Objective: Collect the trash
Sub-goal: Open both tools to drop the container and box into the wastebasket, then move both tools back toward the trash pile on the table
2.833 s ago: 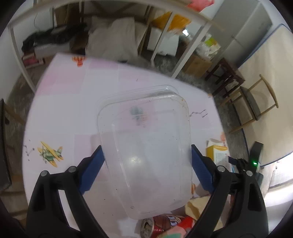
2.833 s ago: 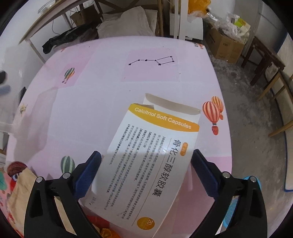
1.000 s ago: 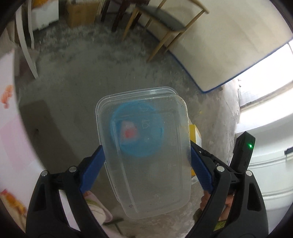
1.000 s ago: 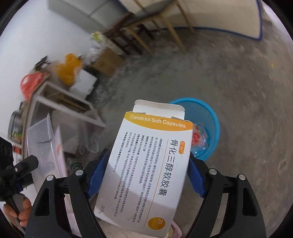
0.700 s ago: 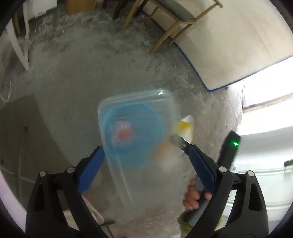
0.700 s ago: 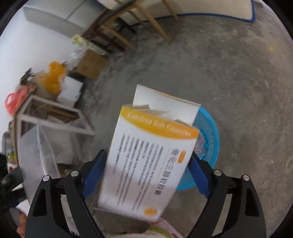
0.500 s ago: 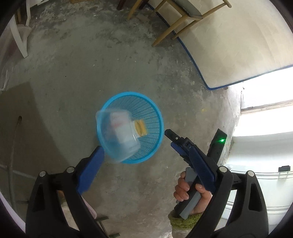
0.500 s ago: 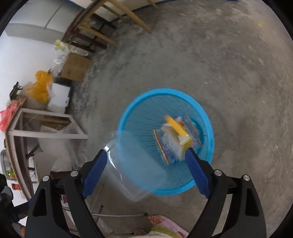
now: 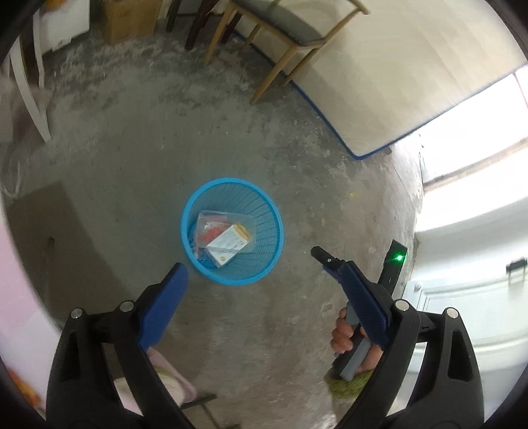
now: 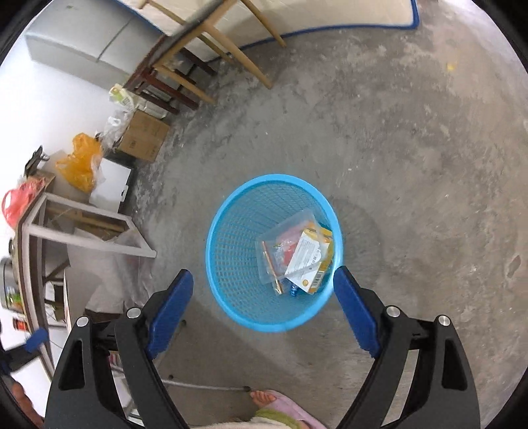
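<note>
A blue mesh waste basket point(image 9: 242, 281) stands on the concrete floor. A clear plastic container point(image 9: 211, 218) lies inside it, with the white and orange capsule box point(image 9: 228, 243) on top. My left gripper point(image 9: 263, 270) hangs open above the basket's near rim, nothing between its fingers. One of the right gripper's fingertips point(image 9: 322, 259) pokes in at the right, with a hand point(image 9: 343, 333) on the handle. In the right wrist view the basket point(image 10: 274, 326), the container point(image 10: 280, 239) and the box point(image 10: 307, 260) lie below my open, empty right gripper point(image 10: 262, 275).
A wooden chair point(image 9: 280, 29) and a blue-edged mattress point(image 9: 396, 82) stand beyond the basket. A cardboard box point(image 10: 145, 135), a yellow bag point(image 10: 81, 165) and a white frame point(image 10: 82, 227) sit at the left. A slippered foot point(image 10: 264, 397) is near the bottom edge.
Both grippers opened above the basket. The clear container left the left gripper and the capsule box left the right one. Both fell and now lie inside the basket.
</note>
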